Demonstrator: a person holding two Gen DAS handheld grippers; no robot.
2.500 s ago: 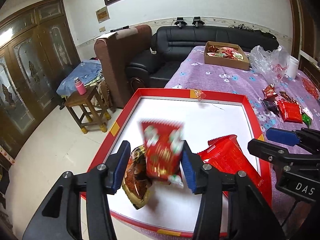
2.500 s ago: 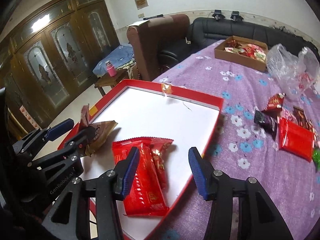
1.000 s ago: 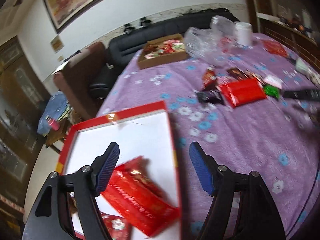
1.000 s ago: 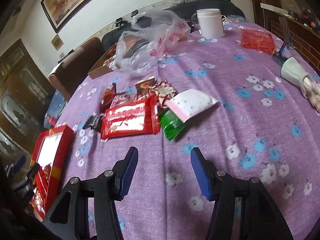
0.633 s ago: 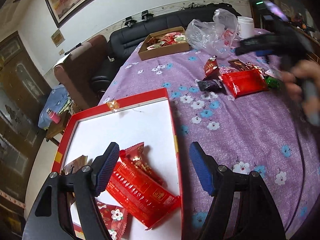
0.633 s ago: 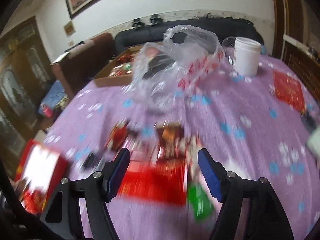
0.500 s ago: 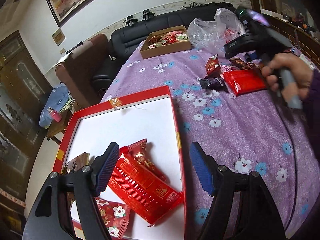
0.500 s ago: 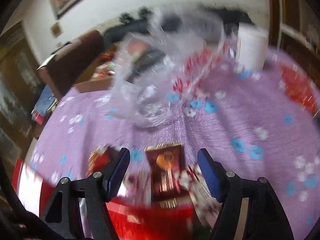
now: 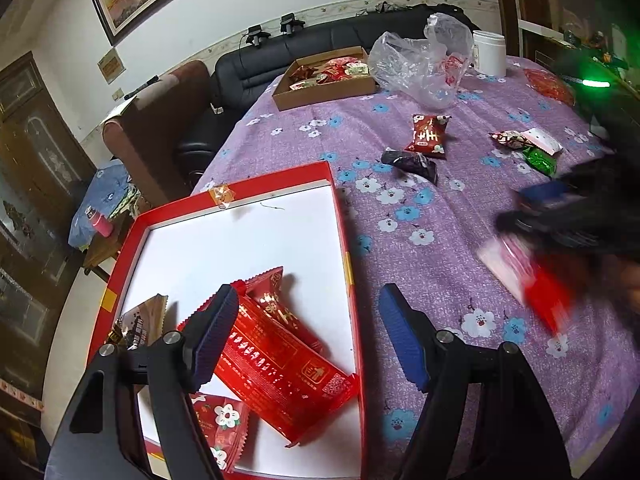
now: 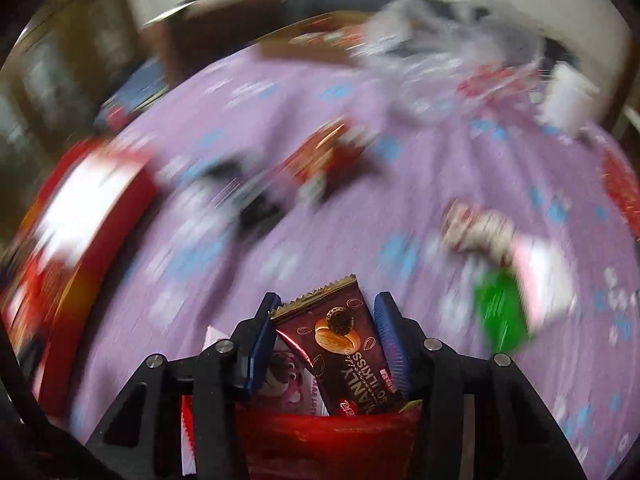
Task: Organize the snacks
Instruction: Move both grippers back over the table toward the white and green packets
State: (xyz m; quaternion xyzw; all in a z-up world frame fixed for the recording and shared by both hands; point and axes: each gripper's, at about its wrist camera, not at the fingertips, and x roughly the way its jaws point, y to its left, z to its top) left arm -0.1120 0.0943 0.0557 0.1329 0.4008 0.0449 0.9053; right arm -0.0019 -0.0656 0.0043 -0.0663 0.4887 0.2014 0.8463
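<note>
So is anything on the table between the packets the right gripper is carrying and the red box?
Nothing visible. The right gripper is shut on the snack packets, and only bare purple tablecloth lies before the red box.

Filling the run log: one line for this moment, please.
left claw: open, over tray | right claw: shut on packets, moving | loose snacks on cloth

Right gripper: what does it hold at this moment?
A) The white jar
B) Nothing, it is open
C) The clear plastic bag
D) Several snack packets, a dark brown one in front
D: the right gripper is closed on a bundle of packets, with the dark brown packet in front.
</note>
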